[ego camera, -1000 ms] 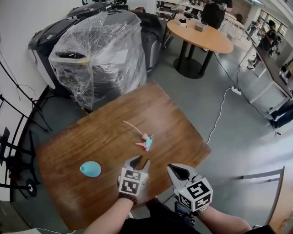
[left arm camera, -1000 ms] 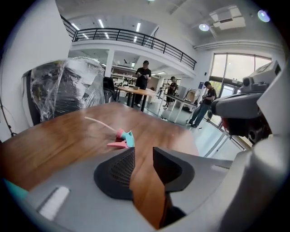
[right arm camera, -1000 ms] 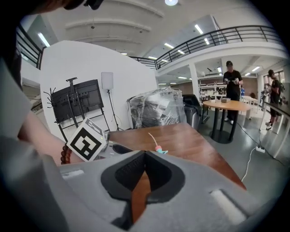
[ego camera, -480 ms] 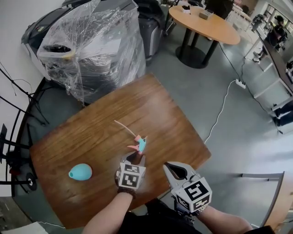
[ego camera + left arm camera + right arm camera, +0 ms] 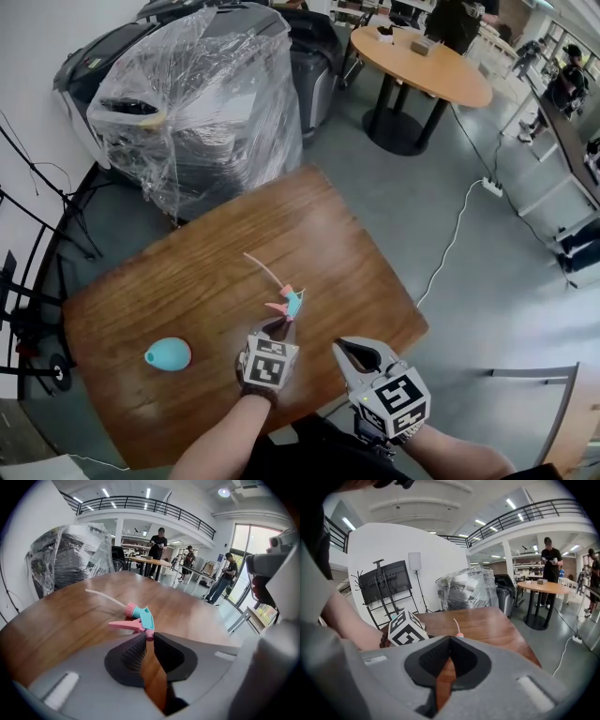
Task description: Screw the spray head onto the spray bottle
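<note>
While the spray head [image 5: 292, 302] lies on the table [image 5: 347, 234], tube trailing far-left and nozzle end nearest, the left gripper [image 5: 278, 325], just near of it, has been closing and pinches the nozzle tip; the right gripper [image 5: 345, 347], pressed together and empty, sits right; the spray bottle [image 5: 168, 353] lies well left

We log: left tongs [image 5: 281, 324] – grey shell, black ribbed pads [image 5: 132, 652] | right tongs [image 5: 343, 347] – same grey, black pads | cubes [image 5: 271, 362] – white, black square markers | left wrist – dark bead bracelet [image 5: 253, 395]
</note>
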A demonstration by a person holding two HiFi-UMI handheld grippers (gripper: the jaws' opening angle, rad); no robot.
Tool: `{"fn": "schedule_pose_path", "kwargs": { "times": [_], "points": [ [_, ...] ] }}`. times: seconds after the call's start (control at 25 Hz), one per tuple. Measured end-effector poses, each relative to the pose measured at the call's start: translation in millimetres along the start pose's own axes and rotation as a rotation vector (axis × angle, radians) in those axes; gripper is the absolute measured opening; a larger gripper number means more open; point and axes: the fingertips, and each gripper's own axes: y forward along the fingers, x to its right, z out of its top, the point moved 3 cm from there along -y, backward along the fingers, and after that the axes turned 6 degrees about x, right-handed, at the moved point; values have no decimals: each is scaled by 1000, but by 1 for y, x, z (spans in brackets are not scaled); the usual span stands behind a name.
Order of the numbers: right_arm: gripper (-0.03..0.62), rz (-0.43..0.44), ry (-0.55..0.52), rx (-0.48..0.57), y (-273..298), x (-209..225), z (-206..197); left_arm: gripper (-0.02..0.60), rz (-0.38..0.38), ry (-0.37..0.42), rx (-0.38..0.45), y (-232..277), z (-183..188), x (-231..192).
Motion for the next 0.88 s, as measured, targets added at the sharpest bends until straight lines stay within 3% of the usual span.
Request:
{"fn": "schedule_pose_path", "kwargs": {
  "times": [0.32,0.52,0.6,0.64,0.76,0.88],
  "points": [
    [-9,11,-78,9,0,-17,9,66,-37,-38,71,-36,17,1],
    [-8,31,-212,-18,5,-24,18,66,-86,-65,138,-73,36,5],
    [98,53,-270,-29,9,-30,23,66,-124,-82,154,-92,42,9],
    [98,64,-302,-32,11,-35,26,66,-146,-94,160,-102,44,11],
    [133,95,-466,-40,16,-52,32,66,-206,-140,176,-133,49,13],
    [204,116,-749,-64,22,-75,35,66,-249,-203,198,-163,54,6]
  ]
}}
